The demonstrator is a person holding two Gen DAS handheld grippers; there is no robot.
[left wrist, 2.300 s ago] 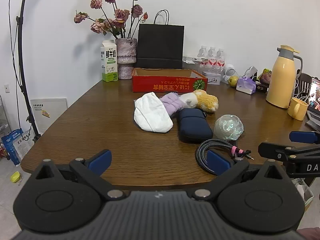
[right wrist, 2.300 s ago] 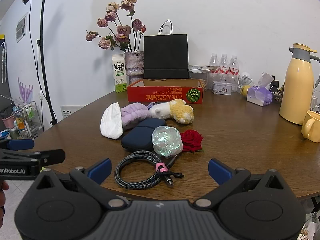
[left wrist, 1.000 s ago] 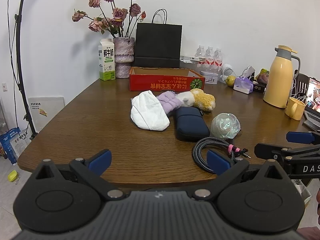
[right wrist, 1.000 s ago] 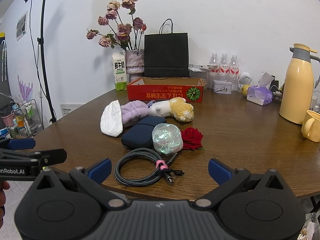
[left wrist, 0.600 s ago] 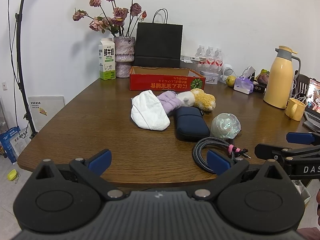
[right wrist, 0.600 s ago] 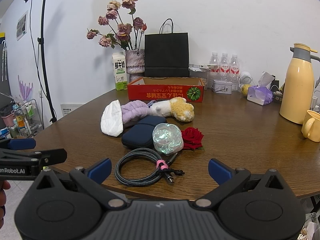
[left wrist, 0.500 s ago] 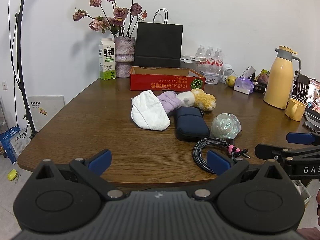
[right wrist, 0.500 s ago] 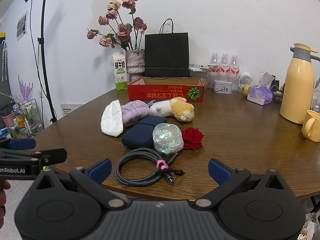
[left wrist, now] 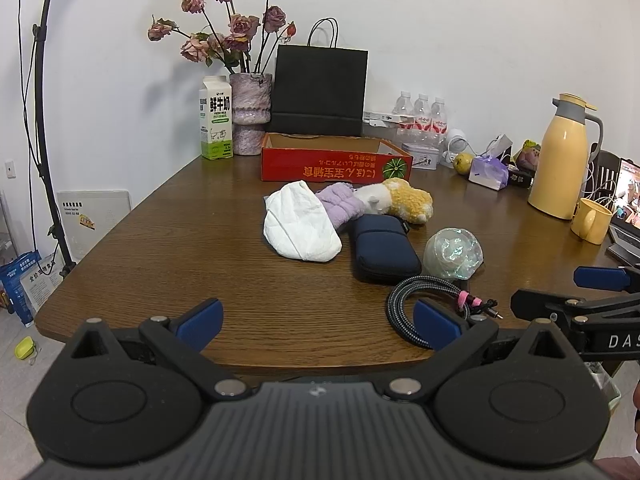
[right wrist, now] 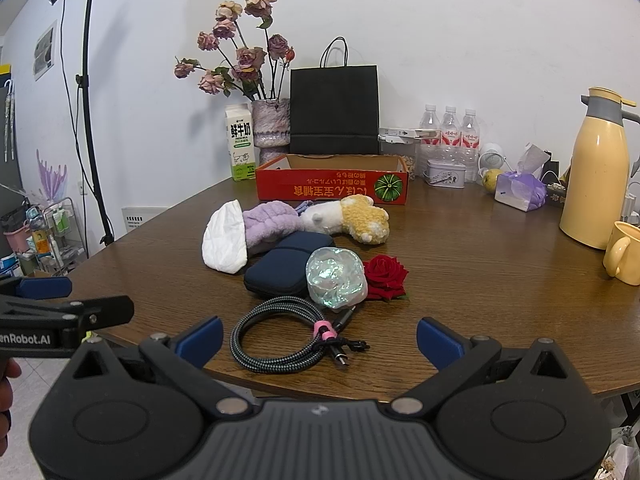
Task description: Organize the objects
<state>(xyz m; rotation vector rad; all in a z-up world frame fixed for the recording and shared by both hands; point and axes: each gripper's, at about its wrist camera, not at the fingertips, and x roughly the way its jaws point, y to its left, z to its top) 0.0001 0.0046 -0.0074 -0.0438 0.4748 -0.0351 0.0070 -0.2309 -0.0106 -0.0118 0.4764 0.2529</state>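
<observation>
A cluster lies mid-table: a white cloth (left wrist: 300,224), a purple fluffy band (left wrist: 340,206), a white-and-yellow plush (left wrist: 404,200), a navy zip case (left wrist: 382,246), an iridescent wrapped ball (left wrist: 452,252), a red rose (right wrist: 384,272) and a coiled braided cable (right wrist: 280,334). Behind them stands an open red cardboard box (left wrist: 336,162). My left gripper (left wrist: 318,322) hovers open at the table's near edge, short of everything. My right gripper (right wrist: 318,338) is open too, with the cable just beyond its fingers. Neither holds anything.
Along the back wall stand a milk carton (left wrist: 216,122), a vase of dried roses (left wrist: 250,114), a black paper bag (left wrist: 320,90) and water bottles (left wrist: 422,112). A yellow thermos (left wrist: 558,158) and yellow mug (left wrist: 590,220) sit at the right. A light stand (right wrist: 90,112) stands left of the table.
Both views have shifted only slightly; the objects lie where they were and both grippers stay open.
</observation>
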